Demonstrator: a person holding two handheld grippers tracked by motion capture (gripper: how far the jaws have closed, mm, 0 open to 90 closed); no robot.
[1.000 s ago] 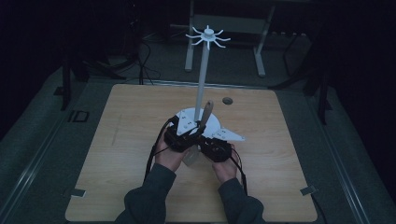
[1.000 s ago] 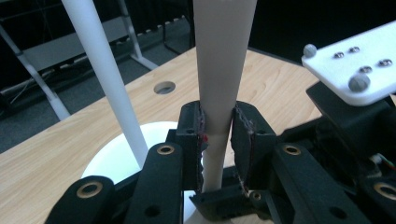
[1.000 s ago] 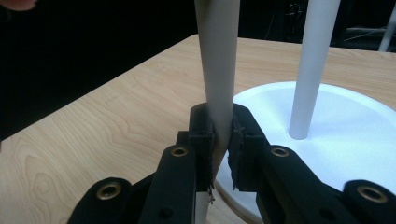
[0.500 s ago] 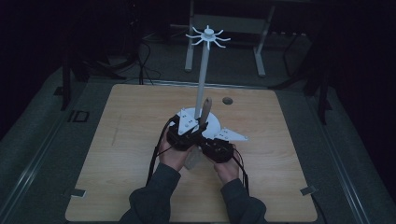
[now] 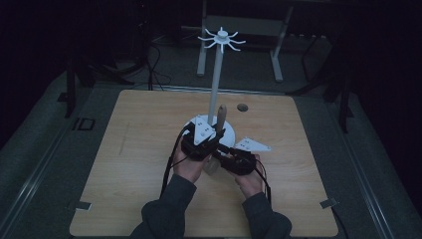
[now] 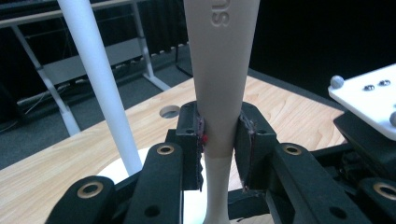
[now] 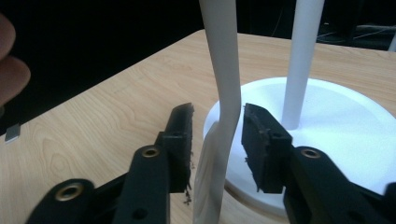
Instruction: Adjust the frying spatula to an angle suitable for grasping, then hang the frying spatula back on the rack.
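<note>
A long utensil (image 5: 219, 122) with a beige handle (image 6: 224, 70) and a white lower part (image 7: 223, 74) stands nearly upright in front of a white hook stand (image 5: 217, 79). My left gripper (image 5: 199, 142) is shut on the handle, its pads (image 6: 198, 137) pressed to both sides. My right gripper (image 5: 239, 160) sits lower and to the right. Its jaws are open around the utensil's white lower part (image 7: 217, 116), with a gap on the left side. The stand's pole (image 7: 303, 60) rises from a round white base (image 7: 345, 126) just behind.
The stand's top carries a ring of small hooks (image 5: 222, 39). A wooden table (image 5: 139, 134) has a round hole (image 5: 242, 107) behind the stand. Dark floor, cables and a metal frame (image 5: 239, 30) lie beyond the far edge.
Both hands have shifted slightly. The right gripper has drifted a little right and toward the near edge. The left gripper still holds the utensil.
</note>
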